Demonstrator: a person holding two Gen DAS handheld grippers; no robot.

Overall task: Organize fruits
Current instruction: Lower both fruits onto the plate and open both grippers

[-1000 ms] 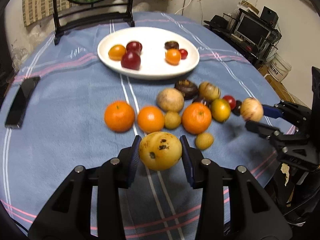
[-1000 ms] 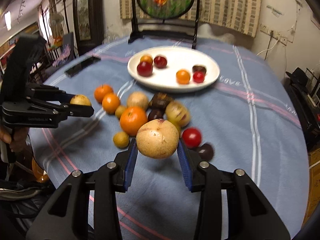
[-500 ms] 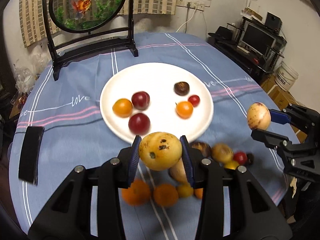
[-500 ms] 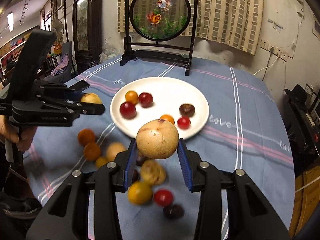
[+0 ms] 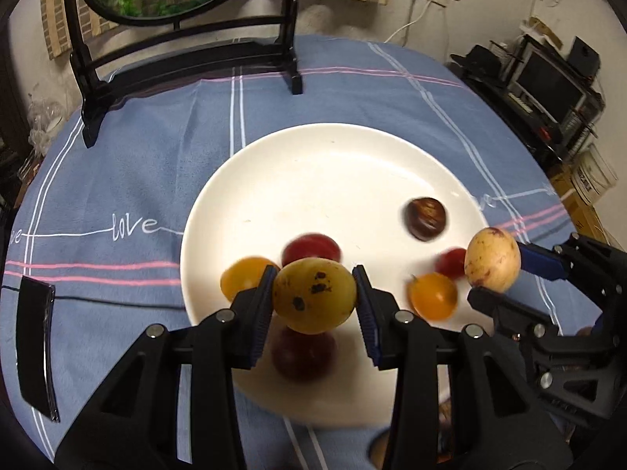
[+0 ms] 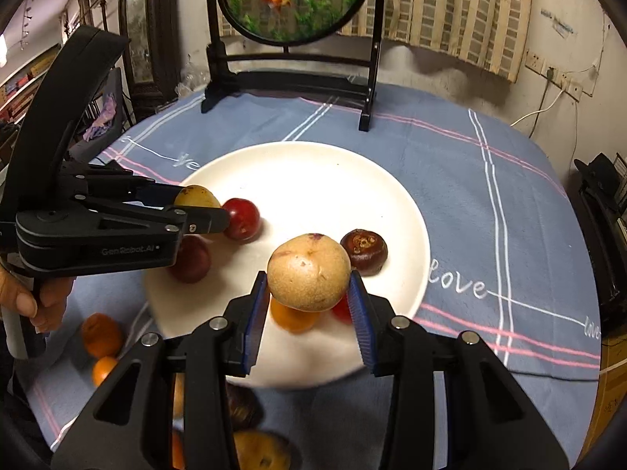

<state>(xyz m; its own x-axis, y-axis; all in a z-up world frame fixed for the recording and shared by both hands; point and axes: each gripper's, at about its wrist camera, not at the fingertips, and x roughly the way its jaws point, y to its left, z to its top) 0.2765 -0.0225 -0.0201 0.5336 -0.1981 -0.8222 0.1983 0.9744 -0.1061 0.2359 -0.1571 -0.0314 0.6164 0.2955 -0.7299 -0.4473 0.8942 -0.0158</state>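
My left gripper (image 5: 315,297) is shut on a yellow fruit with dark spots (image 5: 313,293), held above the near part of the white plate (image 5: 333,180). My right gripper (image 6: 309,293) is shut on a tan round fruit (image 6: 309,272), also over the plate (image 6: 313,180). In the left wrist view the right gripper (image 5: 497,270) carries that tan fruit (image 5: 491,258) at the plate's right rim. In the right wrist view the left gripper (image 6: 196,205) hangs over the plate's left side. On the plate lie red plums (image 6: 243,219), orange tomatoes (image 5: 433,295), a small red tomato (image 5: 450,262) and a brown chestnut-like fruit (image 6: 364,252).
Oranges (image 6: 102,335) and other fruits (image 6: 262,450) lie on the blue striped tablecloth (image 6: 470,196) in front of the plate. A black-framed round screen (image 6: 292,0) stands behind it. A dark phone (image 5: 35,348) lies at the left. A hand (image 6: 35,305) grips the left tool.
Both grippers have carried their fruits forward from over the loose fruit pile to above the plate. The plate now fills the middle of both views, and the pile has dropped below the fingers.
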